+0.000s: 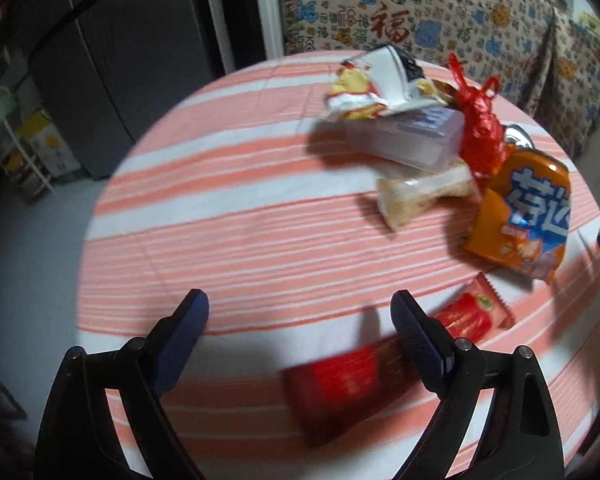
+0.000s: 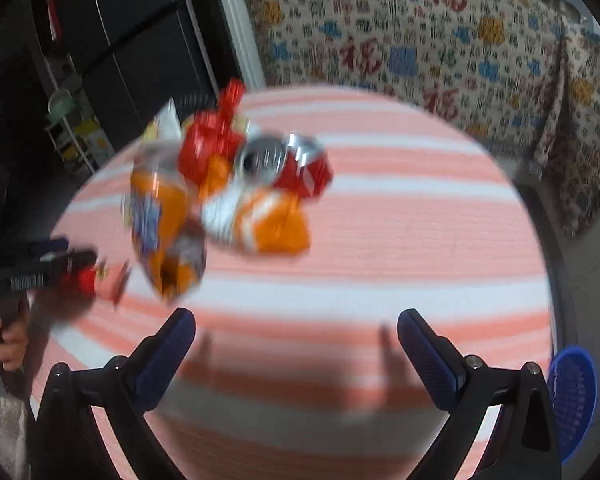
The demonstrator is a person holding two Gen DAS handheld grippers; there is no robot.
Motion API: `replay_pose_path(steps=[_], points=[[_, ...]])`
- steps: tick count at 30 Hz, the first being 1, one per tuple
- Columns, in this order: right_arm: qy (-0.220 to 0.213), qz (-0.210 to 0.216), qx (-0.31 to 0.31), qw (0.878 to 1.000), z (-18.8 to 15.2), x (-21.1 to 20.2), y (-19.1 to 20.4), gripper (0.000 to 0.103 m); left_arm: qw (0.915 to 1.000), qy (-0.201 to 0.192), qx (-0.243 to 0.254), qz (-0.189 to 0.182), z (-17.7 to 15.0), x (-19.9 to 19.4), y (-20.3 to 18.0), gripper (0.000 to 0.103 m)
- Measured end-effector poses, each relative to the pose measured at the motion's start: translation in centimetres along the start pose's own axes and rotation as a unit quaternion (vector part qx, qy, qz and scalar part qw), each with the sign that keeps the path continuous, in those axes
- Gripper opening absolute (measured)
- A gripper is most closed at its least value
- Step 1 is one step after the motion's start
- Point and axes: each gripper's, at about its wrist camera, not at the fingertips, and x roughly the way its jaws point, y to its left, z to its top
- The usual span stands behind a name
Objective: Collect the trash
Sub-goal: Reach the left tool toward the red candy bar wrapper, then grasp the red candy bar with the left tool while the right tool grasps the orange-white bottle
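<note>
Trash lies on a round table with a pink-and-white striped cloth [image 1: 220, 216]. In the left wrist view my left gripper [image 1: 300, 312] is open and empty above the near edge; a blurred red box [image 1: 340, 388] lies between its fingers and a red wrapper [image 1: 474, 314] just beyond the right finger. Farther off are an orange chip bag [image 1: 528, 216], a wrapped sandwich [image 1: 424, 194], a clear plastic box [image 1: 404, 136], a red plastic bag [image 1: 480, 128] and a white snack bag [image 1: 376, 84]. In the right wrist view my right gripper [image 2: 296, 324] is open and empty, short of the orange chip bag [image 2: 164, 224], an orange-white wrapper [image 2: 268, 220] and a crushed red can [image 2: 288, 164].
A blue mesh basket [image 2: 572, 400] sits off the table's right edge. A patterned fabric-covered sofa [image 1: 440, 12] stands behind the table. A dark fridge [image 1: 112, 72] and a white rack [image 1: 16, 152] are at the left. The left gripper [image 2: 40, 268] shows at the right view's left edge.
</note>
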Motion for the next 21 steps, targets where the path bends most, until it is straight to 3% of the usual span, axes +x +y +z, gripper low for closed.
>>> replay_pose_path(steps=[3, 4, 5, 6, 8, 10, 11, 13, 15, 16, 18, 21], points=[[0.007, 0.05, 0.005, 0.999, 3.7, 1.7, -0.8, 0.102, 0.9974, -0.003, -0.04, -0.059, 0.8, -1.0, 1.7, 0.093], [0.023, 0.065, 0.014, 0.997, 4.3, 2.8, -1.0, 0.093, 0.9961, -0.008, -0.039, -0.079, 0.8, -1.3, 1.8, 0.093], [0.044, 0.087, 0.023, 0.995, 4.8, 4.1, -1.0, 0.07, 0.9934, -0.02, -0.018, -0.112, 1.0, -1.7, 1.7, 0.095], [0.064, 0.116, 0.021, 0.991, 4.8, 5.2, -0.6, 0.062, 0.9913, -0.02, 0.009, -0.13, 1.0, -1.8, 1.4, 0.097], [0.095, 0.137, -0.008, 0.986, 4.2, 5.9, 0.9, 0.051, 0.9796, -0.002, 0.097, -0.176, 0.5, -1.2, 0.2, 0.098], [0.117, 0.163, -0.053, 0.978, 3.0, 5.4, 2.6, 0.035, 0.9731, 0.013, 0.144, -0.179, -0.6, -0.9, -0.6, 0.097], [0.14, 0.191, -0.071, 0.969, 2.0, 4.8, 3.3, 0.033, 0.9683, 0.018, 0.167, -0.185, -1.2, -0.9, -0.9, 0.094], [0.145, 0.189, -0.095, 0.967, 1.1, 3.5, 4.1, 0.036, 0.9544, 0.017, 0.21, -0.212, -2.4, -1.5, -1.5, 0.091], [0.114, 0.139, -0.121, 0.976, 1.1, 2.3, 4.5, 0.051, 0.9505, 0.006, 0.234, -0.204, -2.7, -1.9, -2.1, 0.091], [0.101, 0.119, -0.123, 0.98, 1.5, 2.3, 4.4, 0.063, 0.9514, -0.003, 0.242, -0.19, -2.5, -1.9, -2.3, 0.091], [0.081, 0.101, -0.114, 0.985, 2.6, 2.5, 4.2, 0.065, 0.9526, -0.018, 0.252, -0.17, -2.2, -2.0, -3.0, 0.091], [0.09, 0.123, -0.099, 0.983, 4.0, 4.0, 4.8, 0.065, 0.9466, -0.019, 0.283, -0.154, -2.2, -1.4, -4.2, 0.091]])
